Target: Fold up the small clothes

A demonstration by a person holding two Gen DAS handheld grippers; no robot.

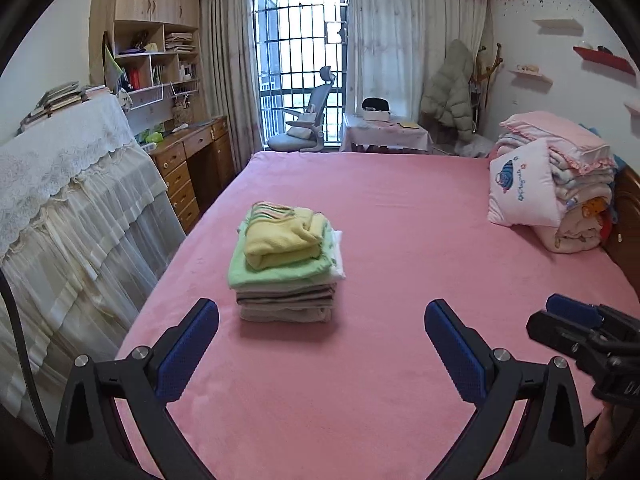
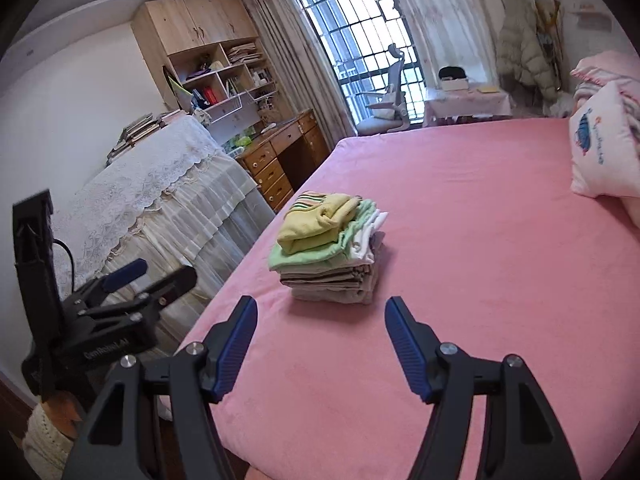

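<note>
I hold my left hand-held gripper (image 1: 322,344) and right hand-held gripper (image 2: 320,340) spread, empty, above the pink velvety bed (image 1: 400,216); the neat stack of folded pastel small clothes (image 1: 285,268) looks finished, best left undisturbed.

The left gripper (image 1: 322,322) is above the near part of a bed with a pink sheet (image 1: 400,240). Its two fingers with blue pads (image 1: 188,352) stand wide apart and nothing is between them. Ahead of the fingers a stack of folded clothes (image 1: 286,268) lies on the sheet, with a yellow piece on top, a green one under it and grey ones at the bottom. The right gripper (image 1: 576,314) enters from the right edge, also over the bed. At the far right a white pillow (image 1: 520,188) leans against a pile of folded blankets (image 1: 576,184). Beyond the bed are a barred window (image 1: 300,48) and a desk chair (image 1: 308,120).
</note>
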